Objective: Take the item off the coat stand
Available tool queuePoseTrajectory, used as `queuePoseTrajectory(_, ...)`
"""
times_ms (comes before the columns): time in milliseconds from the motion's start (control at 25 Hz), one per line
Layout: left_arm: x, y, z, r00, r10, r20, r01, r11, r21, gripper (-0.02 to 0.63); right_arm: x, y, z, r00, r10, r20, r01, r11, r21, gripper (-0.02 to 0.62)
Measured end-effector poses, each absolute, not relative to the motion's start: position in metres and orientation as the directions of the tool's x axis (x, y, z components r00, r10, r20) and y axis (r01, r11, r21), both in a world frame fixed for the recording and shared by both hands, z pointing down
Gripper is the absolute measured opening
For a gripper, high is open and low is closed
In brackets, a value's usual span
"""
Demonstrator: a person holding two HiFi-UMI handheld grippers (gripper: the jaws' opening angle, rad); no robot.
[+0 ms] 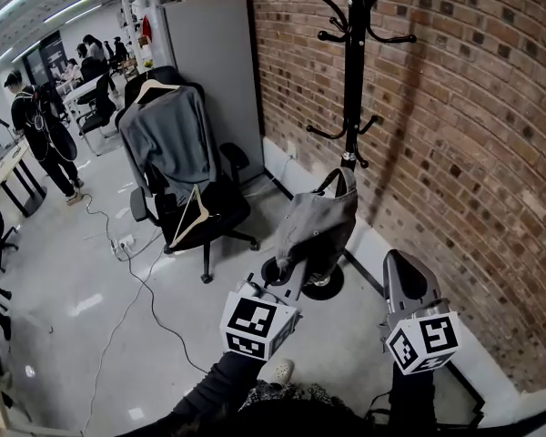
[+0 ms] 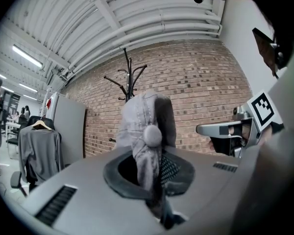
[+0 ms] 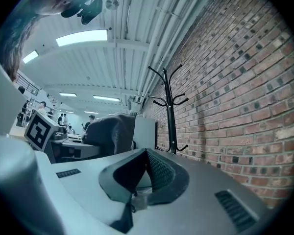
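Left tool: jaws clamped on a grey fabric item, which bunches up above them. Right tool: jaws together, nothing between them, held level just beside the left. The item hangs low in front of the coat stand, above its base; contact with the pole cannot be told. Brick wall stands behind, and a chair draped with clothing is to the left
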State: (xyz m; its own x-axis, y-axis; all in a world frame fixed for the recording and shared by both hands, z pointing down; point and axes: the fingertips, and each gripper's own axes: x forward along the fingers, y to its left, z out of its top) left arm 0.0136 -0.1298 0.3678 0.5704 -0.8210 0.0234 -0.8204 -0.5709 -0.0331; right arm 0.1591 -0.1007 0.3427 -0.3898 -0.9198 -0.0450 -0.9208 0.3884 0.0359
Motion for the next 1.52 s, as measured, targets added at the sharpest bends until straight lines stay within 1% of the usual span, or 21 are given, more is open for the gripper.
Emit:
queuePoseTrajectory(520, 0.006, -0.111, 0.36, 0.543, -0.84, 0.01, -0.839, -0.543, -0.032, 0.017, 0.156, -0.083, 0.34, -0.413, -0.91, -0.044, -0.911, 0.412, 0.037, 0.009)
queuePoseTrajectory(1520, -0.001, -0.104, 0.357, 0.534, -0.845, 0.008, -0.845, -0.534, -0.038, 0.017, 0.15, -0.076, 0.343, -0.425, -0.905, -0.026, -0.904, 0.422, 0.062, 0.008)
